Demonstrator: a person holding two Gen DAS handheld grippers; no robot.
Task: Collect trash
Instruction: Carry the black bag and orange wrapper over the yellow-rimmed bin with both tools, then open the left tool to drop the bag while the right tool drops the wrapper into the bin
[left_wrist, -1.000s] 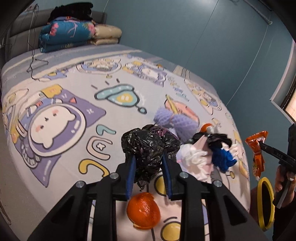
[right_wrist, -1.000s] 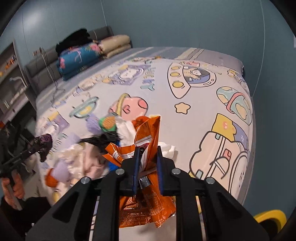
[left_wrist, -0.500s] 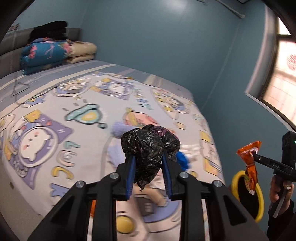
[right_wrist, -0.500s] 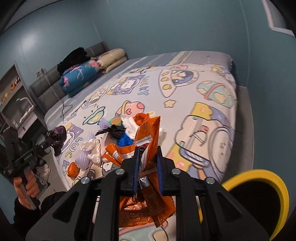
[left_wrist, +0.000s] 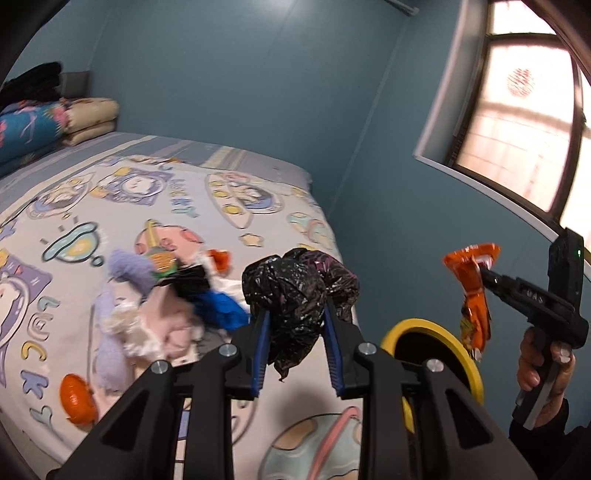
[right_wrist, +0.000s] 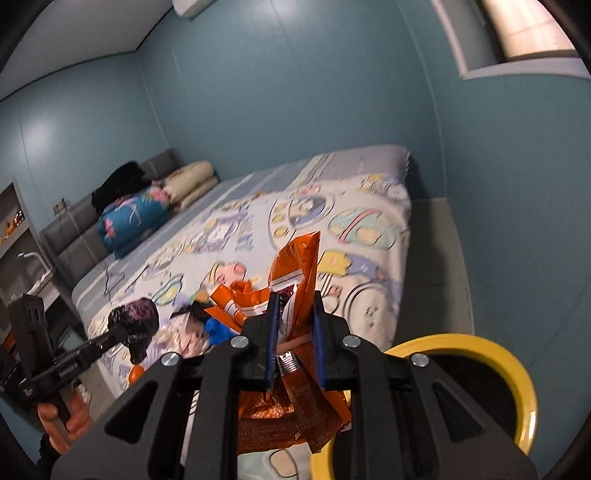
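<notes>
Left wrist view: left claw (left_wrist: 297, 341) clamped on crumpled black bag (left_wrist: 295, 295), held above bed (left_wrist: 229, 206) edge. Trash pile (left_wrist: 166, 299) lies on bedspread, orange scrap (left_wrist: 77, 398) beside it. Right claw (left_wrist: 484, 273) pinches orange wrapper (left_wrist: 472, 291) above yellow-rimmed bin (left_wrist: 436, 332).

Right wrist view: right claw (right_wrist: 295, 332) closed on orange wrapper (right_wrist: 291, 280), bin (right_wrist: 476, 350) just right below. Left claw (right_wrist: 123, 332) grips black bag (right_wrist: 135, 321) over bed (right_wrist: 369, 206) side. Folded bedding (right_wrist: 136, 218) at headboard.

Right tool (right_wrist: 293, 328) grips orange wrapper (right_wrist: 291, 280)
</notes>
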